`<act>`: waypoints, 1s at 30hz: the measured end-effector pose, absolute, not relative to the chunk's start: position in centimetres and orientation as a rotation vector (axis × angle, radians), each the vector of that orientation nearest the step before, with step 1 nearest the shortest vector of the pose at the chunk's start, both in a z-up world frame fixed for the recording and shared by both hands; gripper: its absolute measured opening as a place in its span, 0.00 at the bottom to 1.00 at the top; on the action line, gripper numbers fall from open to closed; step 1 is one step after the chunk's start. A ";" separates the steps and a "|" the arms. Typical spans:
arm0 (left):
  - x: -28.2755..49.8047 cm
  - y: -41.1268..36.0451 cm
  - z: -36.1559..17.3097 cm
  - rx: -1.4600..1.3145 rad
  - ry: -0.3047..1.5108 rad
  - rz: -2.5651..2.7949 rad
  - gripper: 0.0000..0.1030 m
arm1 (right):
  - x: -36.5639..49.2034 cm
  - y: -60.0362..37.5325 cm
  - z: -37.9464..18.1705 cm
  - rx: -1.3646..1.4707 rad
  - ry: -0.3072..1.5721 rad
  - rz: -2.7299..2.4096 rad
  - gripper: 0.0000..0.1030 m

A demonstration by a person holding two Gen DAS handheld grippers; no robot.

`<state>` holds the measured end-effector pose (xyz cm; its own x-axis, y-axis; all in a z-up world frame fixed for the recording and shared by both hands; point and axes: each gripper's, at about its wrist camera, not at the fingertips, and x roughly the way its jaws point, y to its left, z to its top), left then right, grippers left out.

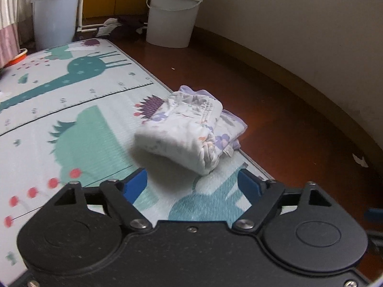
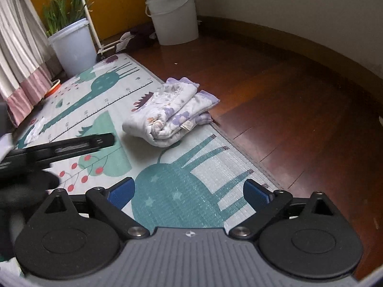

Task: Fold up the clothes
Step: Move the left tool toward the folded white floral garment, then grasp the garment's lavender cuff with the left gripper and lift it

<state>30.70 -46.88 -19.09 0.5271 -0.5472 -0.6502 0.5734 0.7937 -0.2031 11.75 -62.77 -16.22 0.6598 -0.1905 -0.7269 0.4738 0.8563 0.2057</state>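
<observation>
A folded white garment with purple flower print [image 1: 189, 129] [image 2: 167, 112] lies bundled on a patterned play mat [image 1: 71, 119] [image 2: 172, 191], close to the mat's right edge. My left gripper [image 1: 191, 184] hovers just in front of it, open, with nothing between its blue pads [image 1: 134, 184]. My right gripper [image 2: 189, 191] stands open too, farther back over the mat, empty. In the right wrist view the left gripper's black body [image 2: 59, 146] reaches in from the left, short of the garment.
Dark wooden floor [image 2: 299, 119] runs along the mat's right side up to a pale wall. A white bucket [image 1: 171, 14] [image 2: 174, 12] and a pale tub with a green plant [image 1: 55, 16] [image 2: 71, 45] stand at the far end. A curtain [image 2: 21, 71] hangs at left.
</observation>
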 end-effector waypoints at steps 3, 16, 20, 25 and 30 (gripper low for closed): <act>32.1 -48.7 -20.9 0.041 0.770 -0.664 0.74 | 12.4 -63.7 -17.2 0.433 0.747 -0.384 0.93; 38.6 -53.4 -24.9 -0.028 0.840 -0.609 0.66 | 12.7 -66.1 -19.9 0.556 0.738 -0.409 0.93; 40.6 -55.2 -26.1 -0.005 0.925 -0.571 0.56 | 11.7 -66.6 -20.3 0.572 0.760 -0.412 0.93; 40.8 -55.7 -27.1 0.115 0.991 -0.571 0.17 | 11.8 -65.9 -21.1 0.524 0.799 -0.383 0.93; 38.4 -51.8 -24.9 0.131 0.946 -0.650 0.11 | 11.4 -65.3 -21.7 0.499 0.809 -0.372 0.92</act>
